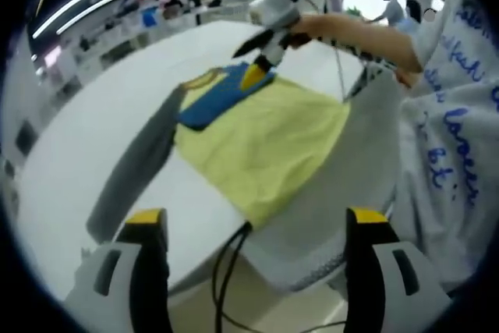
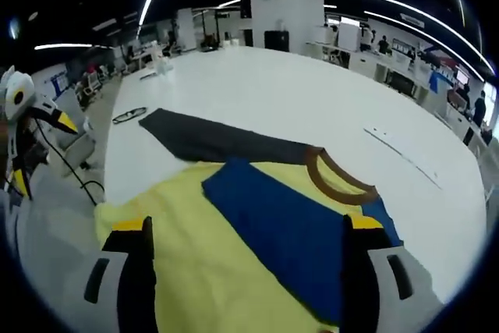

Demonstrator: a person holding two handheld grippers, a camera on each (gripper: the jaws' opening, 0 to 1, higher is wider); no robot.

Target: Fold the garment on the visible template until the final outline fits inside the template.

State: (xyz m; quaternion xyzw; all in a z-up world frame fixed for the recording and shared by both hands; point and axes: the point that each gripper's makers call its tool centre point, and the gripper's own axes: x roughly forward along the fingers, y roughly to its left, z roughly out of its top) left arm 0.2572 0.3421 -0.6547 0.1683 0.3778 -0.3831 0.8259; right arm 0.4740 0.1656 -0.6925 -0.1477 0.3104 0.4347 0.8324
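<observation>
My left gripper (image 1: 257, 232) hangs wide open and empty off the table's near edge, the yellow garment (image 1: 265, 142) with its grey sleeve (image 1: 136, 165) lies spread on the white table (image 1: 93, 115) beyond, and my right gripper (image 2: 245, 232), jaws spread and empty, hovers over its blue panel (image 2: 288, 232).

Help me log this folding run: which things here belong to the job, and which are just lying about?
Job:
- yellow garment with grey sleeve and brown collar
- blue rectangular folding template
- left gripper
- right gripper

Lying about:
- black cable
- white table
</observation>
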